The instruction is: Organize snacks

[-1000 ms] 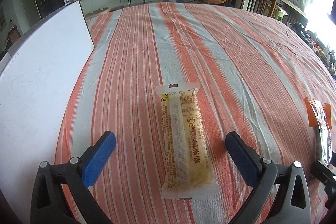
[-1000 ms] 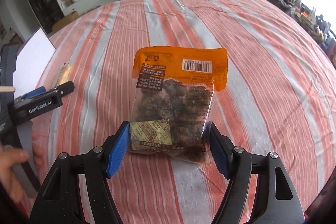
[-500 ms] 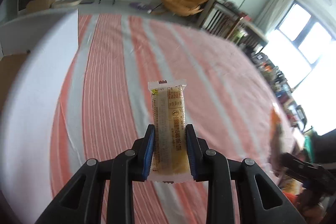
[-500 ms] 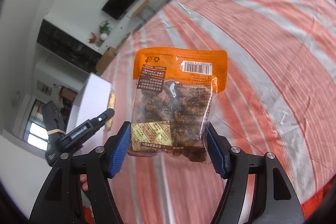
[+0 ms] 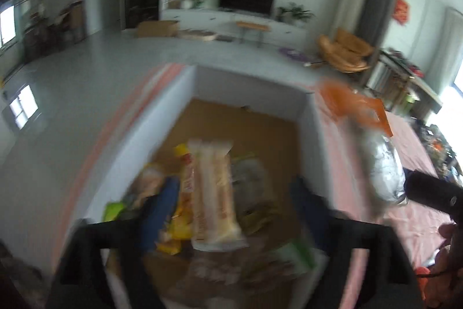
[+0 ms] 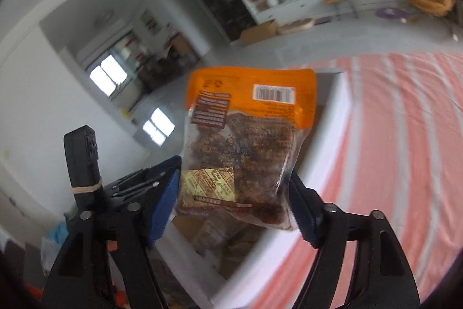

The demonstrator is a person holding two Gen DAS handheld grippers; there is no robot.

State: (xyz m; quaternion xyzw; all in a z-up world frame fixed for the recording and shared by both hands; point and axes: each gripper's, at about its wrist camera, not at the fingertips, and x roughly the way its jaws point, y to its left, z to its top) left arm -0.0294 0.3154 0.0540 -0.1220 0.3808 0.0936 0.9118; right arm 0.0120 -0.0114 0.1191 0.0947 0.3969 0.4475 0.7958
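Note:
In the blurred left wrist view my left gripper (image 5: pixel 234 201) is open above a white box (image 5: pixel 254 86) with a brown floor. The long beige snack bar (image 5: pixel 214 193) lies between the spread fingers, over other snacks in the box. My right gripper (image 6: pixel 231 199) is shut on an orange-topped clear bag of dark snacks (image 6: pixel 246 141), held in the air above the box's edge (image 6: pixel 327 141). The same bag (image 5: pixel 376 152) shows at the right of the left wrist view.
The box holds several packets, yellow (image 5: pixel 179 222) and green (image 5: pixel 113 209) among them. The orange-and-white striped tablecloth (image 6: pixel 405 135) spreads to the right of the box. The grey floor (image 5: pixel 72 83) lies beyond the table's edge. The left gripper's body (image 6: pixel 84 158) shows left of the bag.
The left gripper carried the beige bar from the table over the box and its jaws opened. The right gripper lifted the orange bag and moved it left to the box.

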